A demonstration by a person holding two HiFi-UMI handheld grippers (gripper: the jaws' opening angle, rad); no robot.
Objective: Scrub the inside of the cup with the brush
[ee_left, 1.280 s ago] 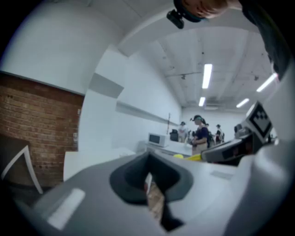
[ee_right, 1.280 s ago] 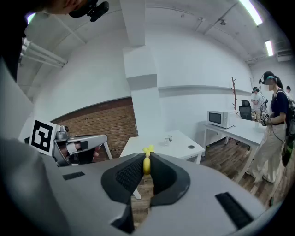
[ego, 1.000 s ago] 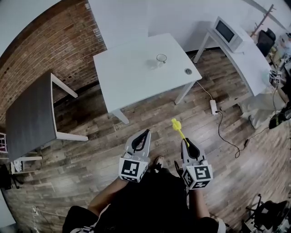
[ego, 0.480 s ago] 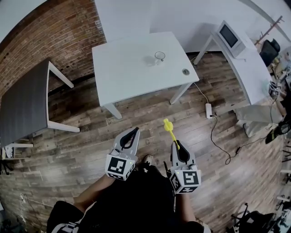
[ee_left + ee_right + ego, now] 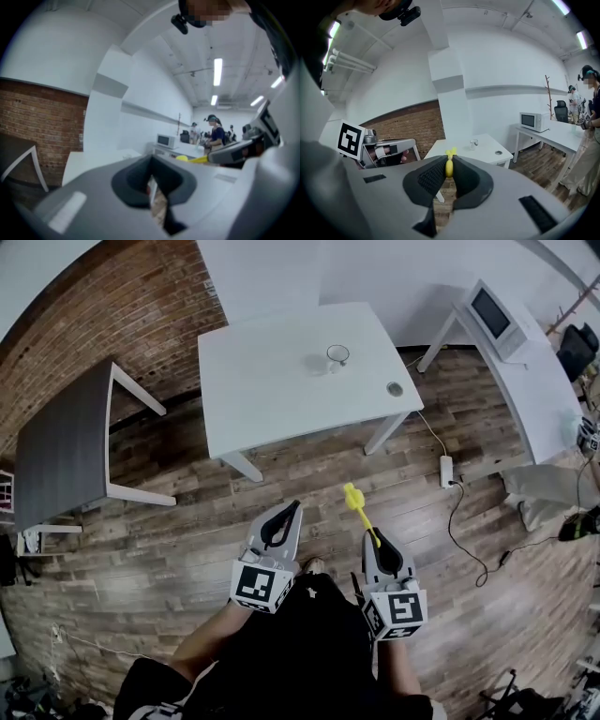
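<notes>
Head view: I stand on the wood floor (image 5: 309, 465), well back from the white table (image 5: 262, 390). The cup (image 5: 337, 356) sits upright on the far part of that table, with a small round object (image 5: 395, 388) near the table's right front corner, apart from the cup. My left gripper (image 5: 293, 509) and right gripper (image 5: 377, 538) hang side by side over the floor, nowhere near the table. The yellow brush (image 5: 356, 503) sticks out forward from the right gripper, its head pointing toward the table. A dark table (image 5: 61, 451) stands to the left by the brick wall (image 5: 112, 315), and a microwave (image 5: 494, 310) is on a bench to the right. Left gripper view: jaws drawn together with only a thin slit between the pads, nothing in them; the brush shows just beyond, to the right. Right gripper view: jaws clamped on the brush's yellow handle, which runs straight out between the pads; the cup shows small on the tabletop beyond the brush tip, far from it.
</notes>
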